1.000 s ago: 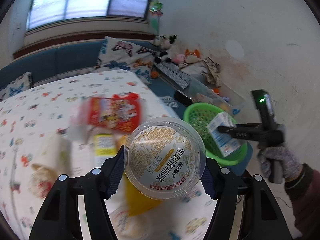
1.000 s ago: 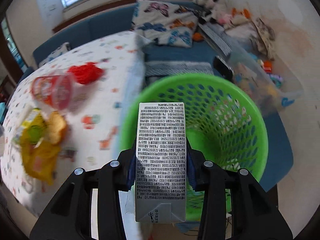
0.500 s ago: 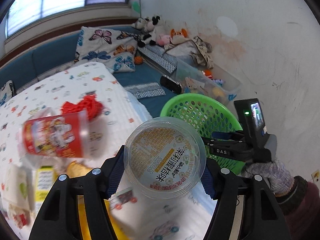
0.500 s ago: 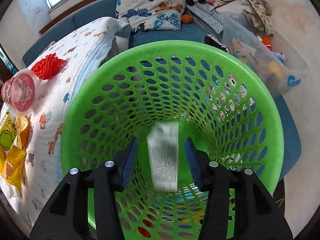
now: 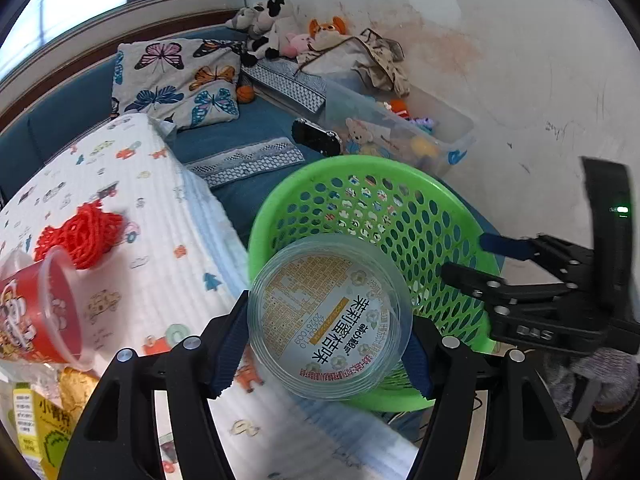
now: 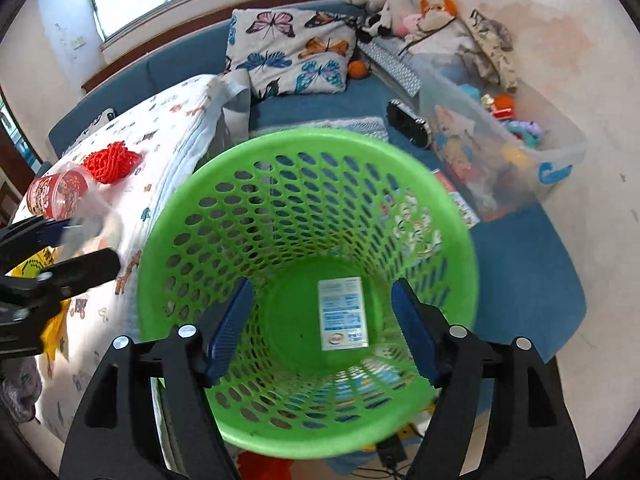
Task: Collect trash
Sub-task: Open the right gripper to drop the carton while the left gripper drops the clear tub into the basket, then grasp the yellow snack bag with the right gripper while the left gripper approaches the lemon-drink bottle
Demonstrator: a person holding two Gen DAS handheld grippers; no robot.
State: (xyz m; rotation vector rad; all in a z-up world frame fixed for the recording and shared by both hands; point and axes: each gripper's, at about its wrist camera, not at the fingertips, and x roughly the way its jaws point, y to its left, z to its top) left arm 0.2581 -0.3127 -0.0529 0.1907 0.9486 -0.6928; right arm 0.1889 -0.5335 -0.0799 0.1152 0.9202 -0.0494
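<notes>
Left wrist view: close above the bed edge, facing the green basket (image 5: 372, 204) from its side. Right wrist view: straight down into that basket (image 6: 308, 216), near its rim. Shared: basket, bed (image 5: 160, 200), probably the same toy bin (image 6: 500, 136).

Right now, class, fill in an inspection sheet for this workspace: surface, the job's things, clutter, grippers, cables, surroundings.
Surface: printed quilt covering the bed or table.
Job's things: green basket beside the quilt's edge, small carton lying on its bottom; clear tub with a printed lid.
Clutter: red cup on its side, red mesh, yellow wrappers.
Grippers: left gripper shut on the tub; right gripper open and empty over the basket.
Cables: possibly a cord under the basket; too unclear to confirm.
Surroundings: butterfly pillow, plush toys, clear toy bin, blue sofa.
</notes>
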